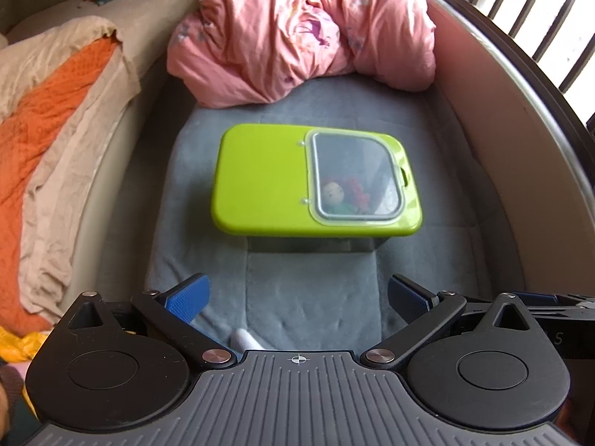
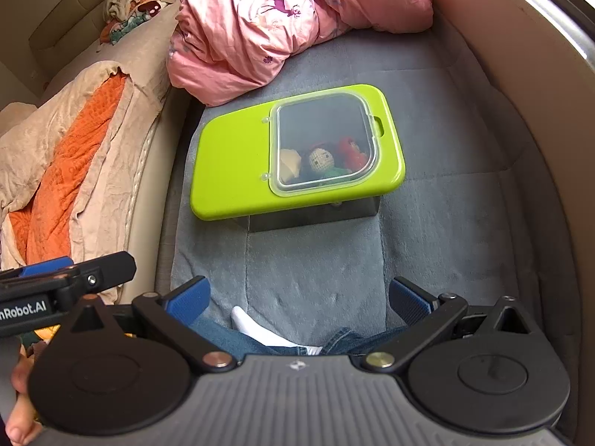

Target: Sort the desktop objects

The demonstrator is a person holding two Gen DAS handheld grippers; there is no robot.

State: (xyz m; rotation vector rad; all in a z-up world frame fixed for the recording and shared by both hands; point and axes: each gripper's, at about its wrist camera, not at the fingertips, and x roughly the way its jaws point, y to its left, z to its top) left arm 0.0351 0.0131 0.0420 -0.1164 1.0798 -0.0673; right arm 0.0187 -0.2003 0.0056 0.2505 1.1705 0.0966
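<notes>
Grey mat (image 1: 305, 297) holding a green-lidded box (image 1: 260, 182) at centre, pink quilt (image 1: 297, 26) at 12 o'clock.

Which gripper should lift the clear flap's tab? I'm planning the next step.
Probably right: the tab sits on the green lid's right edge, and the right gripper is beside the left gripper, both open and empty.

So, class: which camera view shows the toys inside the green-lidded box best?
The right wrist view: through the clear window three toys appear sharply. The left wrist view shows the same window blurred and glary, with only one doll's face and something red discernible.
</notes>
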